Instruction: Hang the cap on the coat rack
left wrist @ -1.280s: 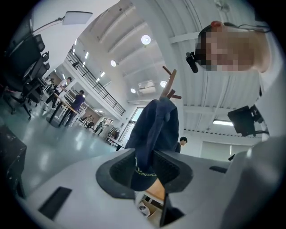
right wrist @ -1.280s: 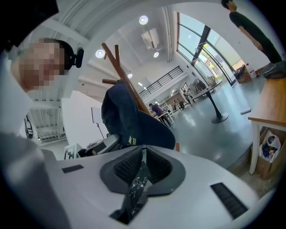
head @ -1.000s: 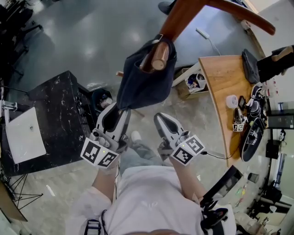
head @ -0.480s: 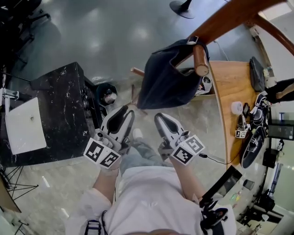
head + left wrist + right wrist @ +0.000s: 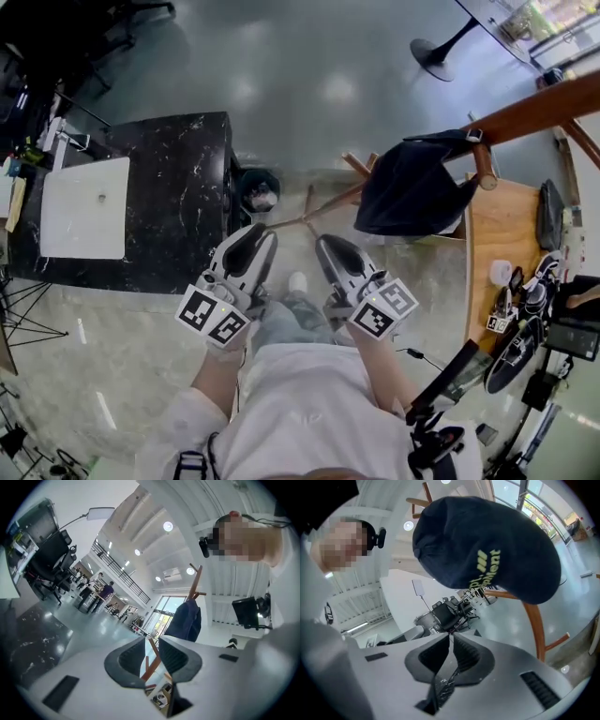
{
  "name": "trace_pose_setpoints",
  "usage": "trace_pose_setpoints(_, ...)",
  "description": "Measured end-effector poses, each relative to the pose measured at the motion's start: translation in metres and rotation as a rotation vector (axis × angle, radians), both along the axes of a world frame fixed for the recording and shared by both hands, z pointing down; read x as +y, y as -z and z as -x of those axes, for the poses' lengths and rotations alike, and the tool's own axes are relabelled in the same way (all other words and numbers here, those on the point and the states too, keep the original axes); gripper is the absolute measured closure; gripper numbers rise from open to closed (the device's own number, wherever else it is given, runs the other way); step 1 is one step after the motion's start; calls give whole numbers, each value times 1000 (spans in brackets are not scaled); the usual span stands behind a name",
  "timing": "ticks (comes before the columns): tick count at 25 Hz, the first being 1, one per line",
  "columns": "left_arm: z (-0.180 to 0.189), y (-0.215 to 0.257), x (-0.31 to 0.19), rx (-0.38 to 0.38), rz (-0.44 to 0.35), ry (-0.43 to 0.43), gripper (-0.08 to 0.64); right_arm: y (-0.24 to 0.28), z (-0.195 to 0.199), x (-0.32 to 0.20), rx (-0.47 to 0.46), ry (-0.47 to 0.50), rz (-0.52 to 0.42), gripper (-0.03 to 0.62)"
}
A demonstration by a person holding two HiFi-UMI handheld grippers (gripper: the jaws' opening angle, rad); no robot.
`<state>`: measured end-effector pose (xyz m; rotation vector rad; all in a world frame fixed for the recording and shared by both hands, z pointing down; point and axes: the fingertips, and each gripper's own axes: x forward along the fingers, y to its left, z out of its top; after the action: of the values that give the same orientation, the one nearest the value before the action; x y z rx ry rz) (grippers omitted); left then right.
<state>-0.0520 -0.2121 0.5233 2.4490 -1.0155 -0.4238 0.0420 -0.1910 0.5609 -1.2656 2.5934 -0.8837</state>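
Observation:
A dark navy cap (image 5: 411,192) hangs on a peg (image 5: 484,173) of the wooden coat rack (image 5: 539,105) at the upper right of the head view. Both grippers are held low near the person's body, well apart from the cap. My left gripper (image 5: 255,246) has a narrow gap between its jaws with nothing in it; its own view shows the cap (image 5: 186,620) far off past the left gripper (image 5: 152,638). My right gripper (image 5: 333,251) is shut and empty. In the right gripper view, the cap (image 5: 487,550) with yellow-green print hangs above the right gripper (image 5: 450,634).
A black marble cabinet (image 5: 178,187) with a white board (image 5: 84,206) stands at the left, a small bin (image 5: 258,192) beside it. The rack's wooden legs (image 5: 319,211) spread on the floor ahead. A cluttered wooden desk (image 5: 492,248) is at the right.
The cap on its peg has shifted from just above the grippers to the upper right and farther off. The left gripper, at the cap's lower edge a second ago, is now apart from it.

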Motion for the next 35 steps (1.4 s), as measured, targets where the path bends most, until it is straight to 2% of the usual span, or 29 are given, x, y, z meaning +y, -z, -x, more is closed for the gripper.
trace_pose_setpoints(8,75,45,20,-58,-28,180,486,48,77,-6,-79,179,-64,548)
trace_pose_setpoints(20,128,131,65,-135,-94,324,499,142,152,9,-198,351,-183,548)
trace_pose_setpoints(26,138,158,80,-154,-129,366,500,176,170,22,-222,409,-239,548)
trace_pose_setpoints(35,130,173,75,-155,-159,363,500,201,163,22,-228,402,-310,548)
